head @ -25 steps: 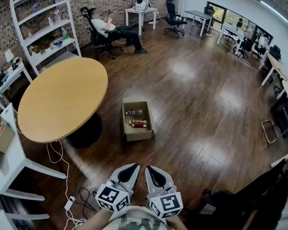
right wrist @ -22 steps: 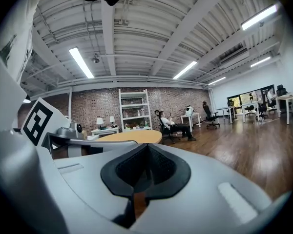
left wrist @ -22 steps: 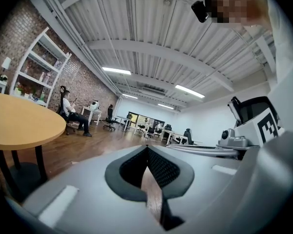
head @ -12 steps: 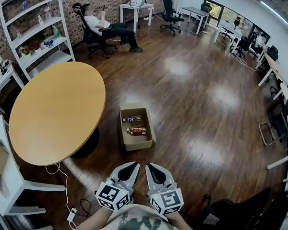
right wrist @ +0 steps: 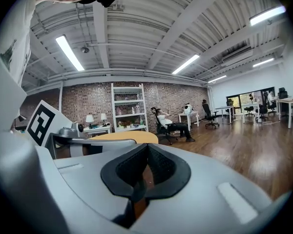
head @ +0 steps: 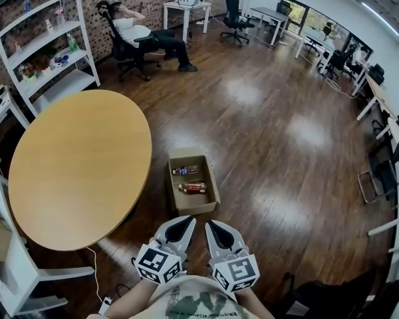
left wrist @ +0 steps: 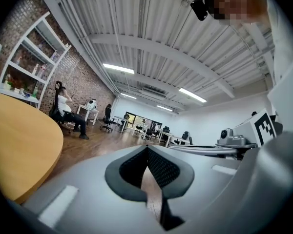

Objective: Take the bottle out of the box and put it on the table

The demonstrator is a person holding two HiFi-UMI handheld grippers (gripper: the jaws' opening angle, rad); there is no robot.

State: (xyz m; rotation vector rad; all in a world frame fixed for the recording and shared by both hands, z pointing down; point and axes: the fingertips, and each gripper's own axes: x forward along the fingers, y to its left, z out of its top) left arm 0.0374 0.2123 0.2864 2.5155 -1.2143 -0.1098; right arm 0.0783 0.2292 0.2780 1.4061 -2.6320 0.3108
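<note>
While both grippers sit side by side at the bottom of the head view, neither one holds anything. Left gripper: jaws closed together, empty; in its own view the pads meet at the tip and only wood floor shows through the slit. Right gripper: jaws closed, empty, same look in its own view. Both point toward the cardboard box, which stands open on the floor just ahead of them, beside the near edge of the round table. Two bottles lie on their sides inside the box: a red bottle nearer the grippers, and a clear bottle with a blue label behind it. The two bottles are close together; I cannot tell if they touch. Far back, a person leans in an office chair near a white shelf by the brick wall.
</note>
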